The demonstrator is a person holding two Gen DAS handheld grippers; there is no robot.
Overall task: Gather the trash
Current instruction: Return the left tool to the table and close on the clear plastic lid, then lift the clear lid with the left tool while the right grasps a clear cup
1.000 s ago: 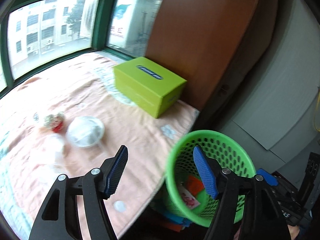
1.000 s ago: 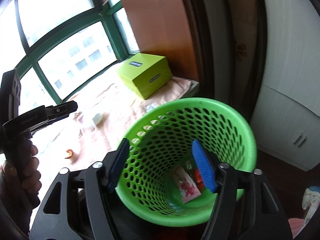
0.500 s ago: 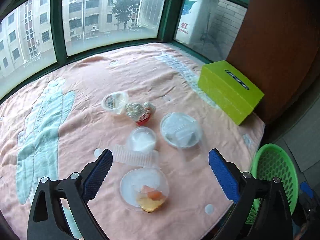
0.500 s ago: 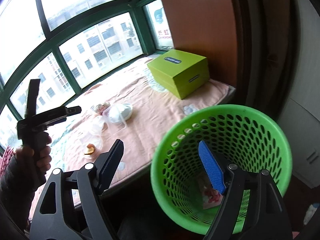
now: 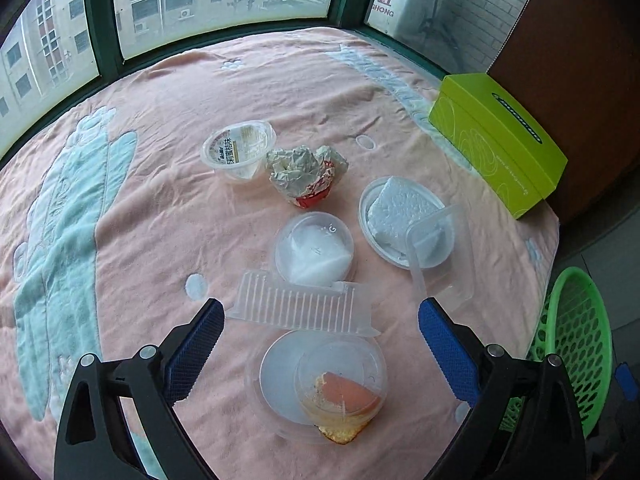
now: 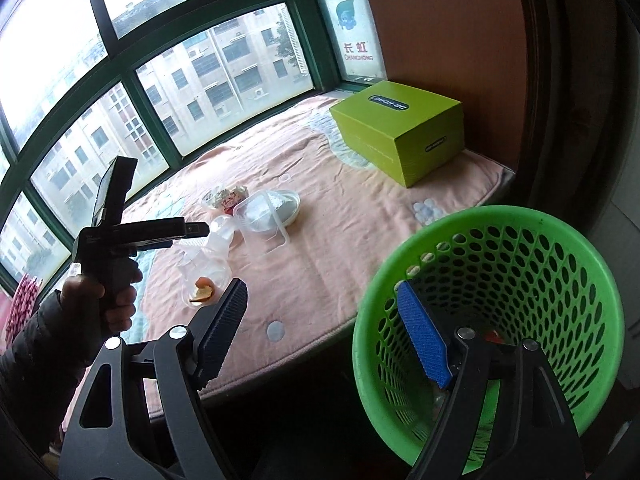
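Counting trash: five clear containers [image 5: 316, 256] | one foil wrapper [image 5: 304, 172] | one basket [image 6: 500, 320] | both tongs apart, empty

A bay window [image 6: 224, 68] with dark green frames curves around the far side of a raised window seat, admitting diffuse daylight; multi-storey apartment blocks [image 5: 52, 40] and a tree stand outside. A pink blanket [image 5: 168, 128] with pale blue-green motifs covers the seat. At right, a brown wooden panel [image 6: 444, 28] rises beside the window, a lime-green box [image 6: 400, 128] standing on the blanket just before it.
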